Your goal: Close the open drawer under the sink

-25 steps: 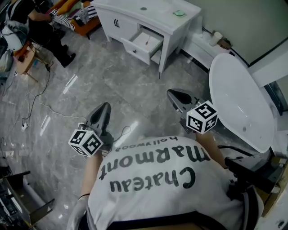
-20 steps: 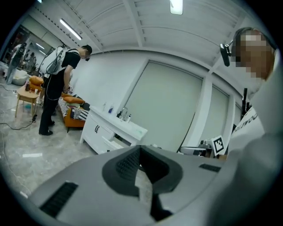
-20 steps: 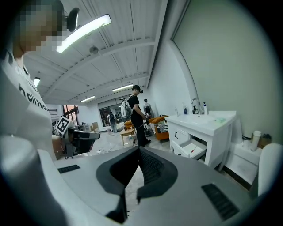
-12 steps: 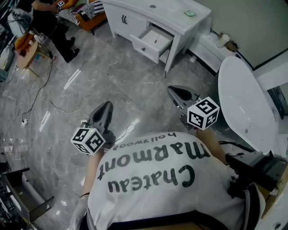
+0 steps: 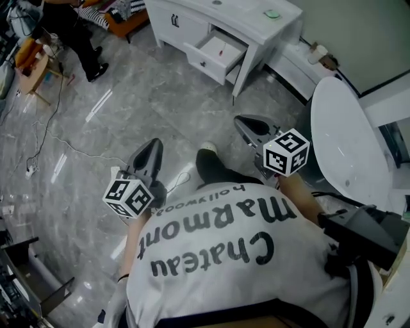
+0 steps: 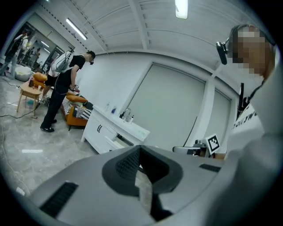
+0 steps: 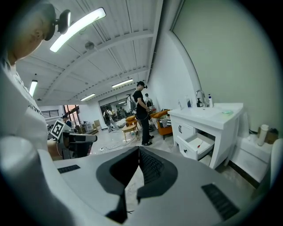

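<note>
Both pairs of jaws are pressed together with nothing between them, on your left gripper [image 6: 140, 150] and your right gripper [image 7: 138, 150] alike. Your target, the open drawer [image 5: 214, 52], sits well ahead in the white cabinet [image 5: 182, 19] under the sink top. It juts toward the lower left of the head view, its knobbed front facing you; that front's long axis runs along the cabinet face. Push near one end and it may skew and jam. A shut tip could also slip off the panel.
</note>
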Action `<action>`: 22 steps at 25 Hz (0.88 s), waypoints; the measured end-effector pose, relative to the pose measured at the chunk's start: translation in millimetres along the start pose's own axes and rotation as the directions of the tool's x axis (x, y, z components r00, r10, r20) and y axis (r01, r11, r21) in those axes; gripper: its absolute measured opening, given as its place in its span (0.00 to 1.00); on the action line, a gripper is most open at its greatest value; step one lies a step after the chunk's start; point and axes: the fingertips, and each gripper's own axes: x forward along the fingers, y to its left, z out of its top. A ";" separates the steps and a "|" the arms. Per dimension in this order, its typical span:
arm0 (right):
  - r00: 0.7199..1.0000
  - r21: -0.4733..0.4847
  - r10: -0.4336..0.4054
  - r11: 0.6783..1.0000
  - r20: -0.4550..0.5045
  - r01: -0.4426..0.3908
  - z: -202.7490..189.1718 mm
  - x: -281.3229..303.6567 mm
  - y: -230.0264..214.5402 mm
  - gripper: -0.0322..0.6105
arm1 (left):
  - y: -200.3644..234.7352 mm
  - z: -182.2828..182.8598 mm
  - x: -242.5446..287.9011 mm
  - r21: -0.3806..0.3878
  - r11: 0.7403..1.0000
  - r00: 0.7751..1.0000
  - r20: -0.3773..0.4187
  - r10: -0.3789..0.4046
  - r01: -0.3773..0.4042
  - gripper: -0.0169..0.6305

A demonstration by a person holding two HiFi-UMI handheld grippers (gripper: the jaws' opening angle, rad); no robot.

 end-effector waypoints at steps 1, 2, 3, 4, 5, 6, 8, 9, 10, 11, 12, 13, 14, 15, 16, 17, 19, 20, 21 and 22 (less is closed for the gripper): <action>1.000 0.006 0.001 1.000 -0.003 -0.001 -0.5 2.9 -3.2 0.07 | 1.7 -1.5 2.5 -0.003 1.000 1.000 -0.006 0.003 -0.003 0.04; 1.000 0.013 0.002 1.000 -0.004 -0.002 -0.6 6.1 -7.0 0.07 | 4.0 -2.9 5.4 -0.001 1.000 1.000 -0.014 0.008 -0.008 0.04; 1.000 0.019 0.001 1.000 -0.003 -0.001 0.3 10.0 -11.6 0.07 | 7.0 -3.4 8.9 0.004 1.000 1.000 -0.023 0.014 -0.014 0.04; 1.000 0.024 -0.003 1.000 0.000 0.003 2.3 14.6 -17.2 0.07 | 10.5 -2.8 13.2 0.009 1.000 0.999 -0.030 0.019 -0.019 0.04; 1.000 0.031 -0.007 0.999 0.005 0.007 5.0 19.7 -23.0 0.07 | 14.1 -1.3 17.8 0.014 1.000 0.999 -0.036 0.022 -0.022 0.04; 1.000 0.041 -0.010 0.999 0.010 0.010 7.9 24.9 -28.7 0.07 | 17.7 0.7 22.6 0.017 1.000 0.999 -0.041 0.023 -0.023 0.04; 1.000 0.060 -0.012 0.998 0.023 0.010 14.7 35.9 -40.4 0.07 | 24.9 6.6 34.3 0.025 1.000 0.999 -0.046 0.018 -0.017 0.04; 1.000 0.068 -0.009 0.998 0.028 0.007 19.3 42.2 -47.5 0.07 | 29.3 11.7 42.5 0.033 0.999 0.999 -0.043 0.016 -0.014 0.04; 0.999 0.077 -0.005 0.997 0.034 0.002 24.8 49.6 -56.2 0.07 | 34.6 19.4 52.7 0.041 0.999 0.999 -0.031 0.014 -0.012 0.04; 0.999 0.091 0.000 0.996 0.041 -0.004 31.6 58.1 -67.1 0.07 | 40.5 30.0 65.3 0.043 0.999 1.000 -0.008 0.010 -0.010 0.04; 0.999 0.108 0.005 0.994 0.052 -0.010 39.8 67.3 -80.0 0.07 | 46.5 42.9 79.7 0.036 0.999 1.000 0.022 0.003 -0.004 0.04; 0.998 0.126 0.007 0.992 0.065 -0.015 49.0 76.2 -93.1 0.07 | 51.8 56.1 94.2 0.022 1.000 0.999 0.052 -0.006 0.005 0.04; 0.997 0.141 0.008 0.990 0.081 -0.019 58.1 83.3 -104.3 0.07 | 55.9 67.4 106.5 0.009 1.000 0.997 0.077 -0.014 0.014 0.04; 0.995 0.148 0.009 0.989 0.097 -0.023 65.8 87.8 -111.9 0.07 | 58.4 75.2 115.1 0.001 1.000 0.996 0.091 -0.022 0.022 0.04; 0.994 0.148 0.009 0.989 0.111 -0.025 71.5 89.9 -116.1 0.07 | 59.5 79.3 120.3 0.002 1.000 0.995 0.096 -0.029 0.029 0.04; 0.993 0.141 0.008 0.990 0.122 -0.025 75.1 90.5 -118.0 0.07 | 59.6 80.5 123.2 0.009 0.999 0.995 0.095 -0.035 0.034 0.04; 0.991 0.112 -0.003 0.994 0.133 -0.012 78.3 89.5 -120.0 0.07 | 57.6 79.1 126.8 0.027 0.999 0.995 0.086 -0.047 0.045 0.04; 0.991 0.097 -0.010 0.995 0.136 -0.003 79.3 88.4 -121.4 0.07 | 55.7 78.0 128.5 0.035 0.998 0.995 0.084 -0.055 0.052 0.04; 0.990 0.085 -0.017 0.996 0.140 0.005 80.4 87.2 -122.6 0.07 | 53.7 77.2 129.5 0.042 0.997 0.995 0.083 -0.063 0.059 0.04; 0.989 0.077 -0.021 0.997 0.145 0.010 81.7 85.9 -123.1 0.07 | 52.1 77.2 129.3 0.049 0.997 0.994 0.085 -0.069 0.065 0.04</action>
